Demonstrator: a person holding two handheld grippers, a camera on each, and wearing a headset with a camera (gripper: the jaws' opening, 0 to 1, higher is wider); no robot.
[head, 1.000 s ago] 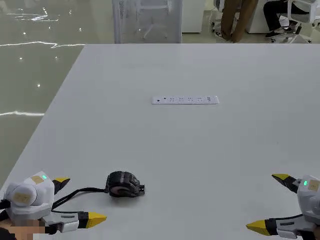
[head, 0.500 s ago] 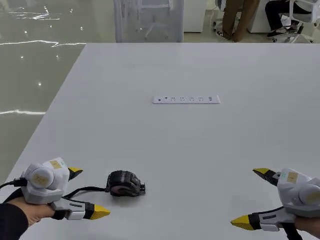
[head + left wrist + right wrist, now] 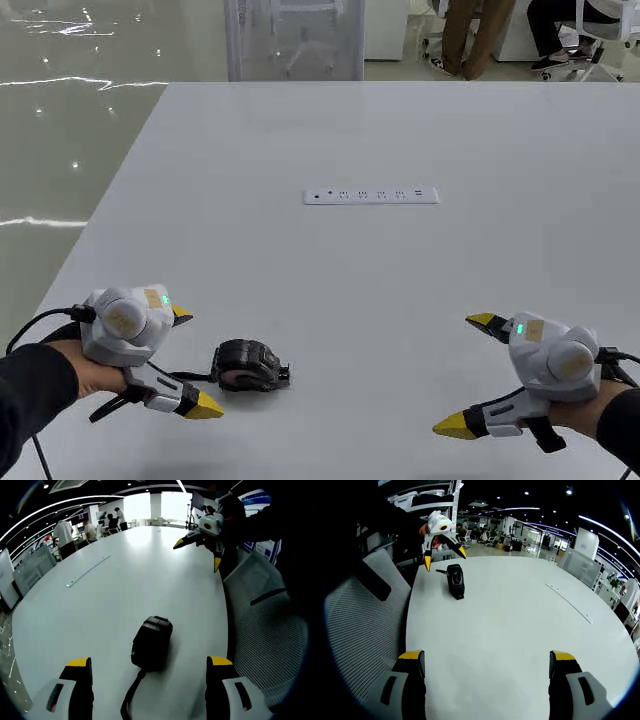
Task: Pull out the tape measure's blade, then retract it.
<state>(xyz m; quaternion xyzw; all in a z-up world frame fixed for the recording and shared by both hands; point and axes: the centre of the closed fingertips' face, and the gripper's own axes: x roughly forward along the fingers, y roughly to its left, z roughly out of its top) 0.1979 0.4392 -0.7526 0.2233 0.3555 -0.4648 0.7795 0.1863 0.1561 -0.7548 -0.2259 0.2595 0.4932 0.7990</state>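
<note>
Left gripper view, tape measure (image 3: 151, 642) ahead of tongs (image 3: 149, 661)

The strap (image 3: 131, 690) of the tape measure (image 3: 151, 642) runs off-frame.

We see a broad white counter (image 3: 400, 130) with a white power strip (image 3: 371, 196) lying flat near its middle, its sockets in a row. To the left of the counter a glossy greenish floor (image 3: 70, 140) catches the ceiling lights. Beyond the far edge stands a translucent panel (image 3: 295, 45). To its right are the legs of a standing person (image 3: 470, 35) and a seated person (image 3: 555, 15). In the left gripper view a grey mesh chair (image 3: 265, 625) sits just beside the counter's edge.
</note>
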